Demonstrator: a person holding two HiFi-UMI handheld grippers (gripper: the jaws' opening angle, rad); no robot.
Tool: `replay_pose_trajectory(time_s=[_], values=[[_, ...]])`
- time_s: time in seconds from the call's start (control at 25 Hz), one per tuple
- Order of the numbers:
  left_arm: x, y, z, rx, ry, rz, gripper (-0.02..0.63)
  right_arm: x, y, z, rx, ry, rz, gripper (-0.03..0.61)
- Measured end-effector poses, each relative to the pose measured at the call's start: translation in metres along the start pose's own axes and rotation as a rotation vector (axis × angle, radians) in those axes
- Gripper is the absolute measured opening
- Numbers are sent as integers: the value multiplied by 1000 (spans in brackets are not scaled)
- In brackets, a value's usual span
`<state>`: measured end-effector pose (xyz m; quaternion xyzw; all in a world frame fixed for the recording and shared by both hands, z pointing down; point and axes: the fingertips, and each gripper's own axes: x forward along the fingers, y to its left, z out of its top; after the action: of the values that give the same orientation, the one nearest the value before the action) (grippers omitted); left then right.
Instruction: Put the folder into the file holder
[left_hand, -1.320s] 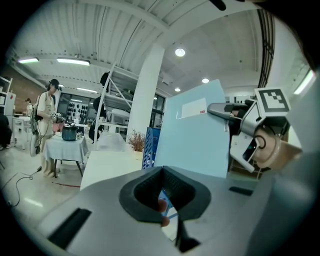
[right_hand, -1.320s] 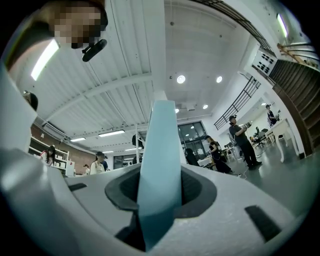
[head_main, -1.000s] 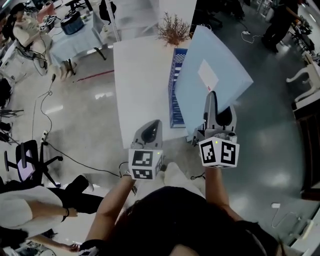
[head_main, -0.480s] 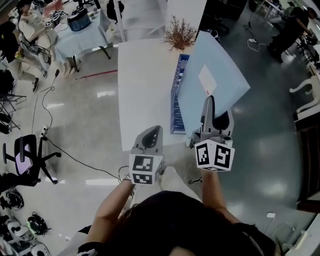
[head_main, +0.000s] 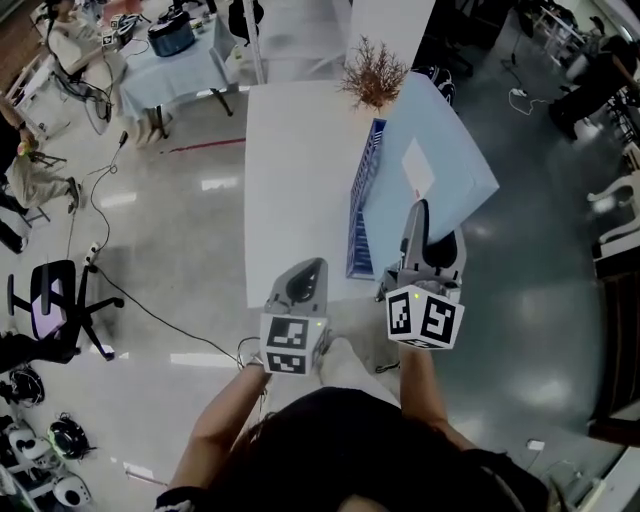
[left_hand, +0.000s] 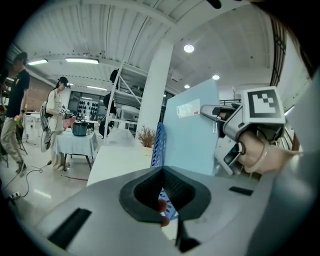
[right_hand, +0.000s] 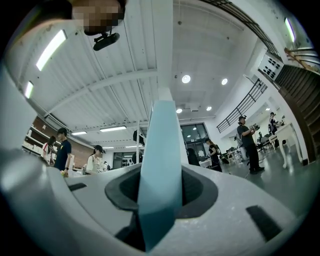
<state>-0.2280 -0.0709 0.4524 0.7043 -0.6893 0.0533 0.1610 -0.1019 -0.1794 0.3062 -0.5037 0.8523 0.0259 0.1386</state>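
Observation:
A large light-blue folder (head_main: 425, 165) with a white label stands upright in my right gripper (head_main: 422, 210), which is shut on its near bottom edge. In the right gripper view the folder's edge (right_hand: 159, 165) runs up between the jaws. The folder hangs just right of and above the blue slatted file holder (head_main: 363, 195), which stands on the white table (head_main: 295, 180). My left gripper (head_main: 308, 268) hovers at the table's near edge, left of the holder, shut and empty. In the left gripper view, the folder (left_hand: 192, 132) and the holder (left_hand: 159, 145) stand ahead of the shut left gripper (left_hand: 161, 172).
A dried brown plant (head_main: 372, 72) stands at the table's far end. A table with a blue cloth (head_main: 190, 60), an office chair (head_main: 50, 305), floor cables and people lie to the left. Grey floor runs along the table's right side.
My right gripper has carried the folder slightly left, toward the file holder. The left gripper has stayed where it was. The head camera has shifted a little.

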Motion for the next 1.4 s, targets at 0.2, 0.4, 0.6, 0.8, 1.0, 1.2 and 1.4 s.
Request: replay_pose_trajectory(time_s=[0.2,0.4,0.6,0.8,1.0,1.2,1.4], values=[[5,2,-3,2,6,7,6,2,-2,-5,3,-13,-10,140],[6,3,-5,-6,18,6,5,4,0,-7,-8,-25,-12,140],[7,5,-8,-3,22,12,5,2,-1,-8,-12,-51,-2,141],[7,4,-14,2,34,15,5,-3,0,-3,-13,-114,8,141],[8,1,-14,1,39,10,5,-4,0,-1,-12,-144,14,141],[10,-2,-14,4,45,7,5,-6,-5,-5,14,-164,1,141],[12,-6,-13,-9,63,-7,5,-3,-5,-10,18,-162,-2,141]])
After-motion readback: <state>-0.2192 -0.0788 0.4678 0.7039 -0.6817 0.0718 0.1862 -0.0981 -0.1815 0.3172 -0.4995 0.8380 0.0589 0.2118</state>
